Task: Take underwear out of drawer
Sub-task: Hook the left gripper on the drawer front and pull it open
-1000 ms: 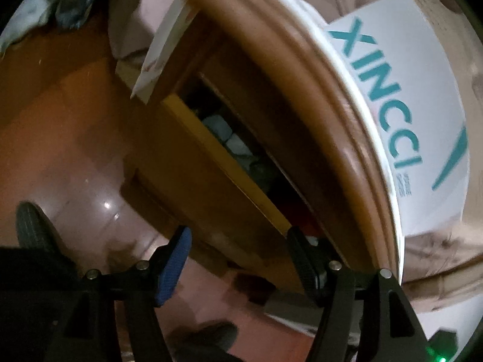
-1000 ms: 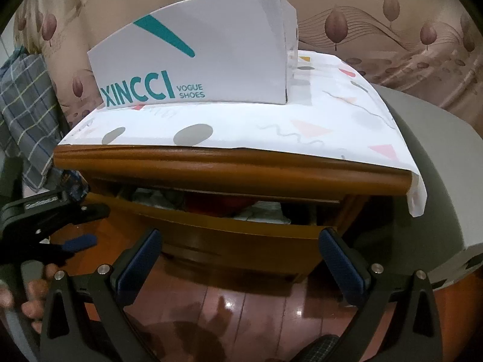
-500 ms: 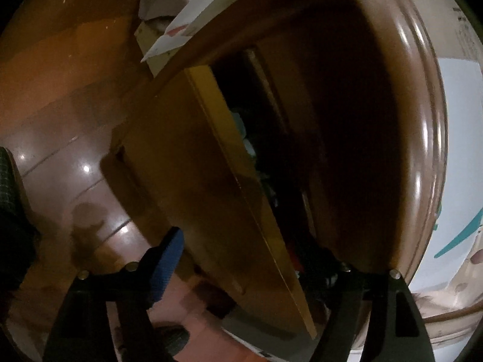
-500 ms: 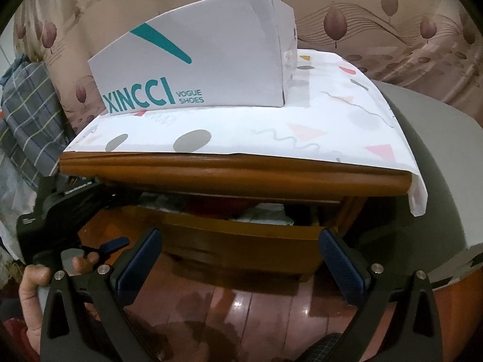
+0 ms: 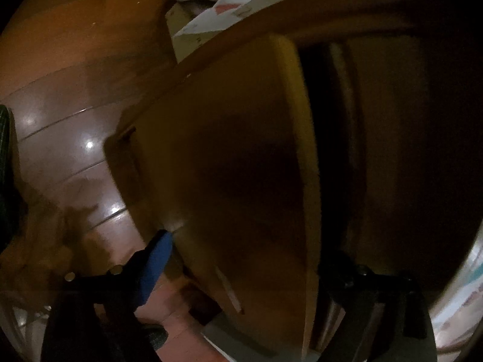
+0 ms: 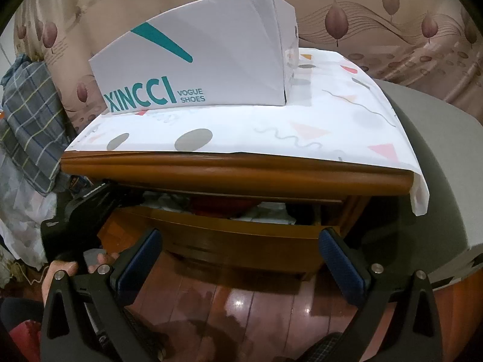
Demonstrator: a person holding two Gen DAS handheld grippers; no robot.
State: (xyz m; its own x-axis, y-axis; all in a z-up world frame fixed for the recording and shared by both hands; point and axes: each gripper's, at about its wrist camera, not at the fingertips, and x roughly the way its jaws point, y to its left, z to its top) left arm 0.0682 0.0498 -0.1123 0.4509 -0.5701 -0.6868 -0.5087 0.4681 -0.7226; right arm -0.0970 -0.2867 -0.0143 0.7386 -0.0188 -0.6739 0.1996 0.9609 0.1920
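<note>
Left gripper [image 5: 247, 259], jaws opening astride the drawer front [image 5: 241, 166], grips nothing; next: clamp, pull drawer wider.

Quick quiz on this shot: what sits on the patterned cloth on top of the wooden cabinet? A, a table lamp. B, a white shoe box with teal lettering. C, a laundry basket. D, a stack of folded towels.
B: the white shoe box with teal lettering rests on the patterned cloth covering the wooden cabinet.
</note>
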